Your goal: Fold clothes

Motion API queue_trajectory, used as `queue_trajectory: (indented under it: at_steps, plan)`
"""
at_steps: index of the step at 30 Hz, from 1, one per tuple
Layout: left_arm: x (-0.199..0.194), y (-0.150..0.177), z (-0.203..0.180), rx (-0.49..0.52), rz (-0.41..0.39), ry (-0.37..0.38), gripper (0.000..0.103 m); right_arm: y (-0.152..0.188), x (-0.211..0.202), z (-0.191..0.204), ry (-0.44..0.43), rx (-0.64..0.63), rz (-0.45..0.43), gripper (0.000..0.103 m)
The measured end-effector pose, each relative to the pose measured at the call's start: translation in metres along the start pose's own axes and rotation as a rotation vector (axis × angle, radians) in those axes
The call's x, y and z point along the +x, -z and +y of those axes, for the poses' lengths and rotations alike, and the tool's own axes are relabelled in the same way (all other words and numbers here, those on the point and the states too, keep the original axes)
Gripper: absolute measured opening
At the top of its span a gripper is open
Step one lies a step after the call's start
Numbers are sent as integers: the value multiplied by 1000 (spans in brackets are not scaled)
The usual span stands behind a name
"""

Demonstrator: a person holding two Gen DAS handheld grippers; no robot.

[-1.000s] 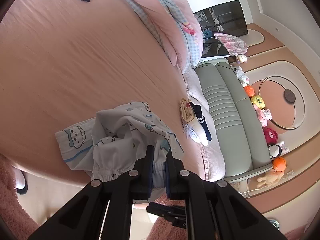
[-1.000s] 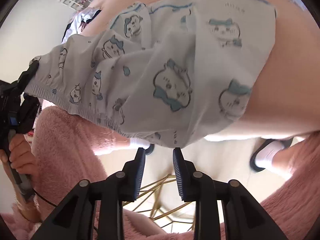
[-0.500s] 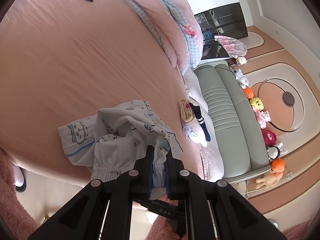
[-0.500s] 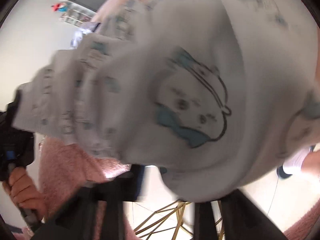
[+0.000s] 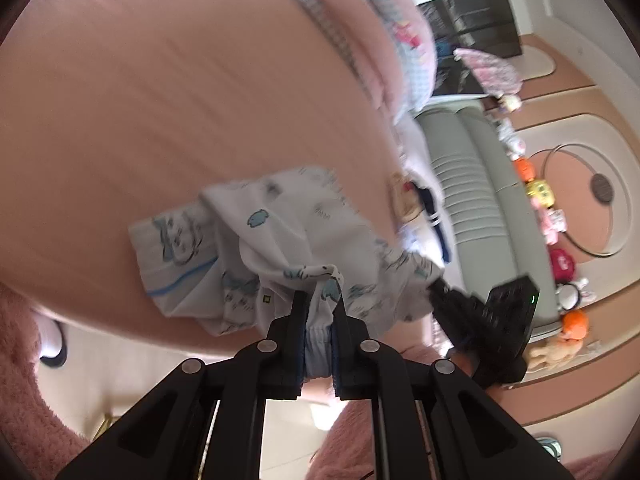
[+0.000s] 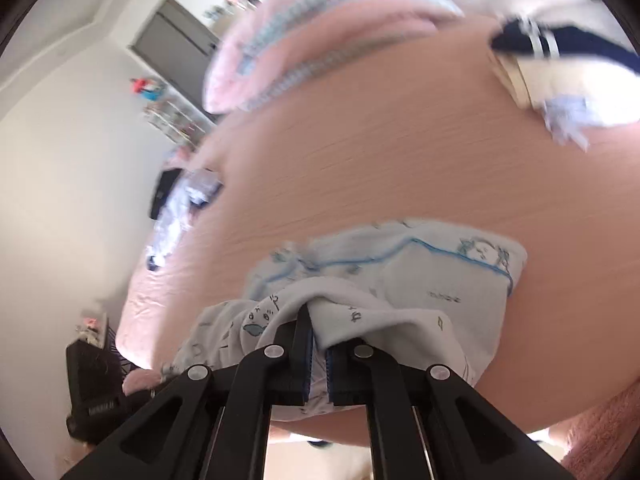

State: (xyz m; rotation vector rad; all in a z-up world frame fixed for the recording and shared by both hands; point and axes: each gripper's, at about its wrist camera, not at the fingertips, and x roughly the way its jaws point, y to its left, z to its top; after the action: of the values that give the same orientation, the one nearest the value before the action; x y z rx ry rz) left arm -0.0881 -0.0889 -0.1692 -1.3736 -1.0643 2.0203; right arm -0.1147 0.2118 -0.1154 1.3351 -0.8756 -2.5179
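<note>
Bed: the pink sheet (image 5: 160,100) fills most of both of your views; everything else lies on it or past its edge.
Quilt: a pink quilt with a blue check border (image 5: 384,40) is heaped at the far end of the bed.
Headboard: grey-green and padded (image 5: 472,184), with a row of soft toys (image 5: 540,196) along the ledge beside it.
Printed shorts: the white cartoon-print shorts with blue piping (image 5: 280,248) lie bunched at the near edge of the bed — one leg flat on the sheet, the waistband end pulled up toward you.
Socks: a small stack (image 6: 560,76), dark blue on top, sits on the bed near the headboard, well apart from the shorts.
Left gripper (image 5: 320,320): your fingers are clamped on the elastic waistband.
Right gripper (image 6: 318,344): your fingers are pressed together on a fold of the shorts' fabric — the cloth drapes over their tips.
</note>
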Motion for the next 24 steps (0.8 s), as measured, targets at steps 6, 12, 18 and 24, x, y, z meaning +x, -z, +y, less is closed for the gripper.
queue_trajectory:
  at_steps: [6, 12, 18, 24]
  plan:
    - [19, 9, 11, -36, 103, -105, 35, 40, 13, -31, -123, 148, 182, 12]
    - [30, 18, 0, 49, 129, -149, 29, 37, 32, -28, -139, 169, 174, 19]
    - [-7, 14, -21, 83, 19, -11, 2, 14, -2, -11, -206, 108, 36, 3]
    - [-62, -18, -72, 146, -120, 182, 2, -13, -56, 19, -283, 32, -61, 3]
